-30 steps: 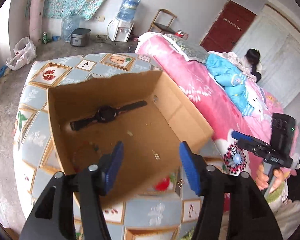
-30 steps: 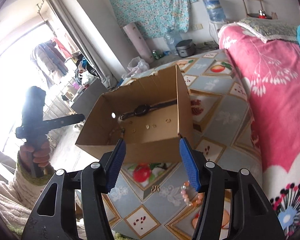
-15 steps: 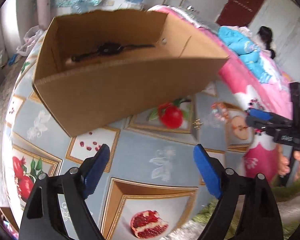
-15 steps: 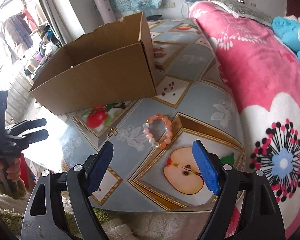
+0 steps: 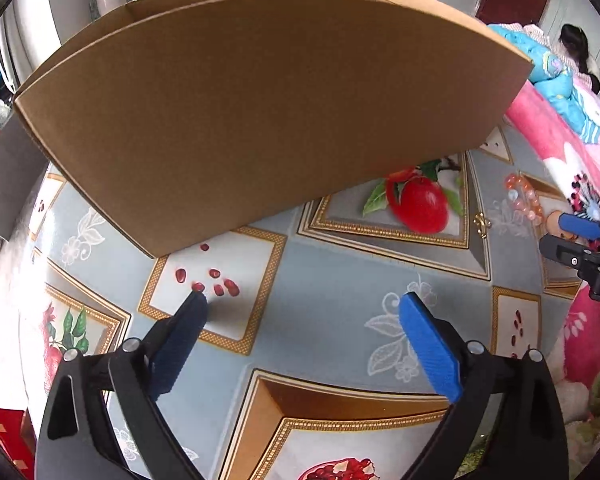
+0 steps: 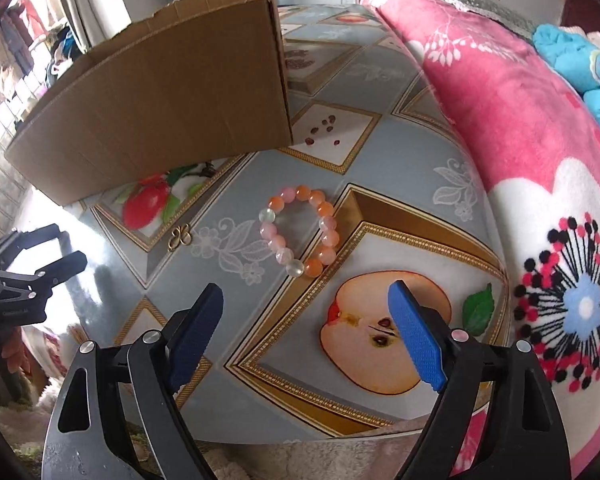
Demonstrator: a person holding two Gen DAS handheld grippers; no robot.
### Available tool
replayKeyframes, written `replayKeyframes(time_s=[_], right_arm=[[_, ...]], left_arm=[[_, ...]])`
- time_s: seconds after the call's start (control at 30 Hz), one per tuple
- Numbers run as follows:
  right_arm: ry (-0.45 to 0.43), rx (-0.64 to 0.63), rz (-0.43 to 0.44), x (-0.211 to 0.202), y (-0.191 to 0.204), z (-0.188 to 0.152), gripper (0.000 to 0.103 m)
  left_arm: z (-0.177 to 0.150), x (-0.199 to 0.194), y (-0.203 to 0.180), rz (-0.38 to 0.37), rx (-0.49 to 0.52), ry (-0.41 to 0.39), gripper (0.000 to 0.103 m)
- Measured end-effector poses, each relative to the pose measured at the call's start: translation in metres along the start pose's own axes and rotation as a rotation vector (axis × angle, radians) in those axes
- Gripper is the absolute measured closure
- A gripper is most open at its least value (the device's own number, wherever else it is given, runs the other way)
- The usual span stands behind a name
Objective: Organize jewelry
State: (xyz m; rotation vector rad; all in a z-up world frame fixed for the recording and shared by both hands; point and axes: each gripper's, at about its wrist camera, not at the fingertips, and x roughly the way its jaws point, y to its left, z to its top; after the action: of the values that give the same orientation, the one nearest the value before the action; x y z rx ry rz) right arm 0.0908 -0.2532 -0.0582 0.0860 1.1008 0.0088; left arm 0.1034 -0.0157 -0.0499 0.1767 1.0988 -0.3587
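A pink and orange bead bracelet point(image 6: 301, 230) lies on the patterned tablecloth point(image 6: 388, 152), just ahead of my right gripper point(image 6: 305, 294), which is open and empty. A small gold clover piece point(image 6: 179, 237) lies left of it. The brown cardboard box point(image 6: 160, 92) stands behind; its inside is hidden. In the left wrist view the box wall point(image 5: 268, 104) fills the top, and my left gripper point(image 5: 302, 300) is open and empty, low over the cloth. The bracelet point(image 5: 525, 197) and gold piece point(image 5: 481, 224) show at the right there.
A pink flowered blanket point(image 6: 540, 152) covers the bed along the table's right edge. The right gripper point(image 5: 584, 248) shows at the right of the left wrist view; the left gripper point(image 6: 32, 276) shows at the left of the right wrist view.
Both grippers have dropped from above the box down to table level in front of it. The right one now faces the bracelet closely. The watch inside the box is out of sight.
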Motion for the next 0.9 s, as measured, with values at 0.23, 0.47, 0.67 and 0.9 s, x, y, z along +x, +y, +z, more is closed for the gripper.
replayKeyframes(time_s=[0.23,0.47,0.67,0.9], right_arm=[[-0.002,-0.083,-0.083,0.004,0.014,-0.006,0.017],[0.001,-0.099,-0.089,0.008,0.017,-0.008,0.008],[0.012,-0.085,-0.068,0.011,0.010,-0.004,0.008],[0.026,-0.081,-0.055,0.015,0.004,0.002,0.008]], left_arm=[[0.000,0.004,-0.008,0.038,0.042,0.011,0.006],[-0.001,0.004,-0.006,0.039,0.042,0.009,0.005],[-0.001,0.005,-0.007,0.051,0.025,0.013,0.004],[0.002,0.006,-0.009,0.059,0.011,0.024,0.004]])
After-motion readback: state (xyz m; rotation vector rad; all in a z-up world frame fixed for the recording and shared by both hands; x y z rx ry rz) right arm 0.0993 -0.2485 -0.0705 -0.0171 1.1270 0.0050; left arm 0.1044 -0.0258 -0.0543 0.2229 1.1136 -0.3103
